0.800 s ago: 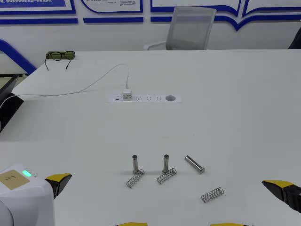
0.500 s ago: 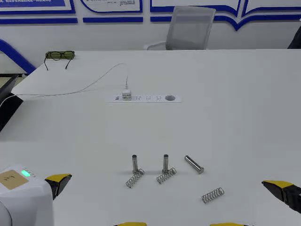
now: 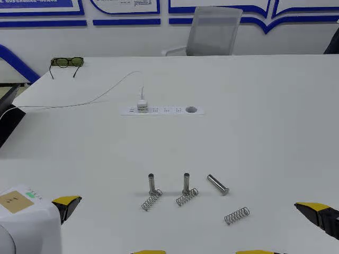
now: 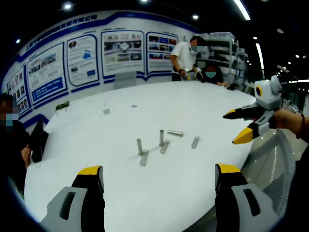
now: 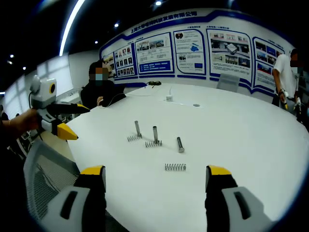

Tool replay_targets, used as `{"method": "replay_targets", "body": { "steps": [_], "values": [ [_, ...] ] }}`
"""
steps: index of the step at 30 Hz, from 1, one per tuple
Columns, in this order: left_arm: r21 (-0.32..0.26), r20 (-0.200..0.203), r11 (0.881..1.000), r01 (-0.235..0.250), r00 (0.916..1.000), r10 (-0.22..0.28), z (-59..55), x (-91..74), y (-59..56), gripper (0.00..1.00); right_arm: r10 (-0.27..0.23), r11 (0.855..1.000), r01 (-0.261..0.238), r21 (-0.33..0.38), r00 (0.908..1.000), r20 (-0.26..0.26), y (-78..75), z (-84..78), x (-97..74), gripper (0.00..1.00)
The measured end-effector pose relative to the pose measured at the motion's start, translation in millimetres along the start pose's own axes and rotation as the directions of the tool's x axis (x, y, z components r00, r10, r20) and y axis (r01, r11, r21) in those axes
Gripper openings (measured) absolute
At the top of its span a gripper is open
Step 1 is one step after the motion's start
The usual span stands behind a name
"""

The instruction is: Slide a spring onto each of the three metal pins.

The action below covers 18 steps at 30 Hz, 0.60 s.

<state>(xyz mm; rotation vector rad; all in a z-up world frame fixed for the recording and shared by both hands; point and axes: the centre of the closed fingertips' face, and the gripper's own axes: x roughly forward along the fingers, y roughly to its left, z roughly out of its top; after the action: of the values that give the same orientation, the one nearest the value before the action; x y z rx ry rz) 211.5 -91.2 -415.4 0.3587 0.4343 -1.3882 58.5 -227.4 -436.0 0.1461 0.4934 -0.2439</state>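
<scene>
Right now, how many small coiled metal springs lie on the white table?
3 springs: first spring beside the left upright metal pin, second spring beside the middle upright pin, third spring alone, apart from the lying pin. None seems hidden.

Shiny metal pins, wire springs, matt table

A white desk carries two silver metal pins standing upright, the left upright pin and the right upright pin, with a third silver pin lying flat just beside them. The left coiled steel spring and the middle coiled steel spring lie at the upright pins' feet. A third coiled steel spring lies apart. Farther back sit a white power strip and dark-framed glasses. The yellow-tipped left hand-held gripper and right hand-held gripper flank the parts, jaws spread wide.
</scene>
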Motion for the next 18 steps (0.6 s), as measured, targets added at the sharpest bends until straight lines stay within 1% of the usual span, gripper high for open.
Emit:
{"method": "replay_targets", "body": {
  "steps": [7, 15, 18],
  "values": [
    [-0.01, -0.004, 1.0, 0.006, 1.0, -0.006, -1.5, 2.0, -2.5, 0.98, 0.006, 1.0, -0.006, -0.014, 0.9999, -0.015, -1.0, -1.1, 2.9, 0.85],
    [-0.012, 0.002, 1.0, 0.011, 0.9999, -0.01, -1.5, 4.6, -4.0, 0.97, -0.003, 1.0, 0.003, -0.031, 0.9999, -0.015, -9.2, 7.1, 11.9, 0.81],
    [-0.015, 0.015, 1.0, 0.007, 0.9999, -0.006, 0.3, 5.3, -2.9, 0.96, -0.006, 0.999, 0.006, -0.035, 0.9998, -0.017, -12.8, 10.7, 16.5, 0.79]
  ]
}}
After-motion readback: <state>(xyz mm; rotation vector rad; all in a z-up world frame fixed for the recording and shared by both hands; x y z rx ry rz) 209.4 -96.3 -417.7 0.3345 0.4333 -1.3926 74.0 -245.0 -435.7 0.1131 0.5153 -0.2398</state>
